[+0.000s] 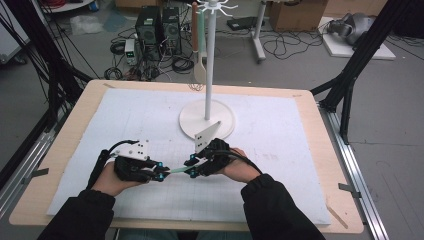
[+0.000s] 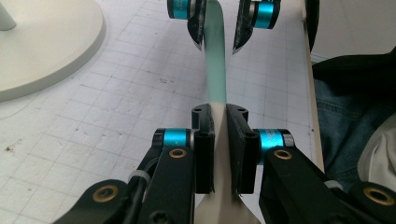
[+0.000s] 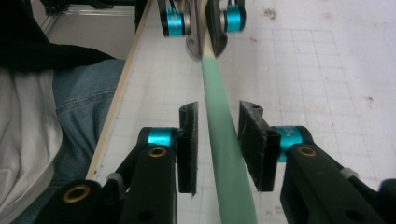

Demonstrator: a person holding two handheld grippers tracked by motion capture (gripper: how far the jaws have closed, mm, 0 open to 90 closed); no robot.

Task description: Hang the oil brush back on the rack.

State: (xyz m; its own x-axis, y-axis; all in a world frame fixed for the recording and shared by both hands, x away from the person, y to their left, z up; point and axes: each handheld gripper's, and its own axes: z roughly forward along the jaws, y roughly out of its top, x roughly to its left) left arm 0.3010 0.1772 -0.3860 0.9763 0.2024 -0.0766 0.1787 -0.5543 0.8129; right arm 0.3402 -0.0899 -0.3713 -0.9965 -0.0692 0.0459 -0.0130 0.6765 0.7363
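The person holds a spatula (image 1: 176, 171) level above the white mat (image 1: 280, 150) on the bench (image 1: 320, 140), near its front edge, between the two tools. The left tool (image 1: 160, 173) is clamped on the pale, wider end: in the left gripper view its pads (image 2: 204, 154) press flat against both sides of the spatula (image 2: 216, 70), where the cream part begins to flare out below them. The right tool (image 1: 191, 172) stands around the green handle with its jaws apart; in the right gripper view the handle (image 3: 224, 140) runs between the pads (image 3: 252, 144) with a gap visible on each side, the left one wider than the right. The two tools face each other, close together, with a short stretch of green handle bare between them. Behind them on the mat stands a white rack (image 1: 207, 75) on a round base, and another utensil (image 1: 199, 50) hangs from its top ring.
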